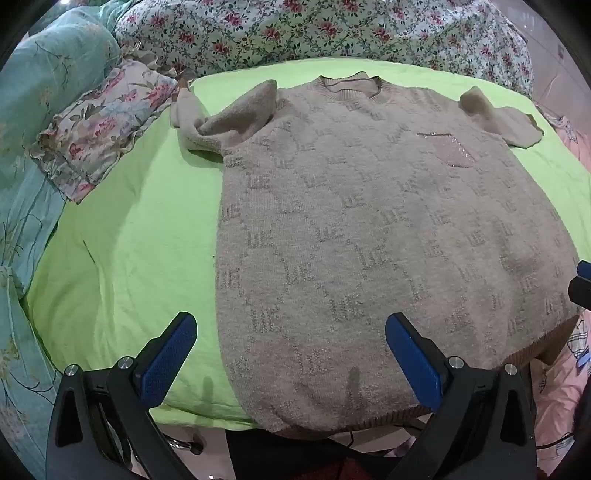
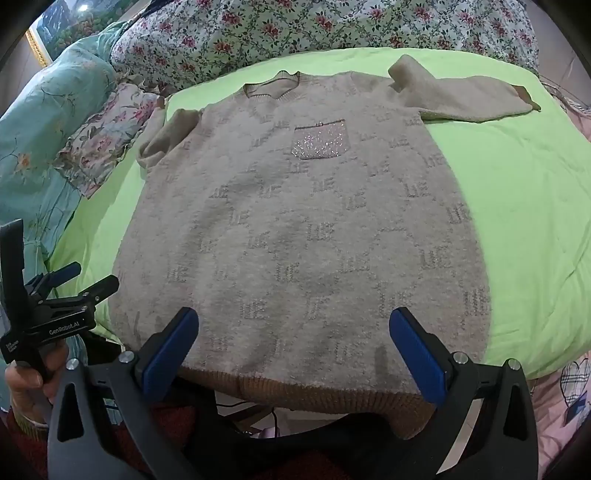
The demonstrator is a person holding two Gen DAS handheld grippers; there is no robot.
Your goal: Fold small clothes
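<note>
A beige knit sweater (image 1: 369, 229) with a repeated letter pattern and a sparkly chest pocket (image 2: 320, 142) lies flat, front up, on a lime-green cloth (image 1: 140, 236). Its collar points away and its hem hangs over the near edge. The left sleeve (image 1: 229, 118) is bunched at the shoulder; the right sleeve (image 2: 469, 98) stretches out sideways. My left gripper (image 1: 290, 332) is open and empty above the hem's left part. My right gripper (image 2: 293, 328) is open and empty above the hem's middle. The left gripper also shows at the left edge of the right wrist view (image 2: 74, 284).
A floral quilt (image 1: 332, 29) lies along the far side. A teal blanket (image 1: 33, 110) and a small floral pillow (image 1: 99, 125) lie at the left. Pink bedding (image 2: 565, 398) shows at the right edge. The green cloth (image 2: 517, 221) is bare beside the sweater.
</note>
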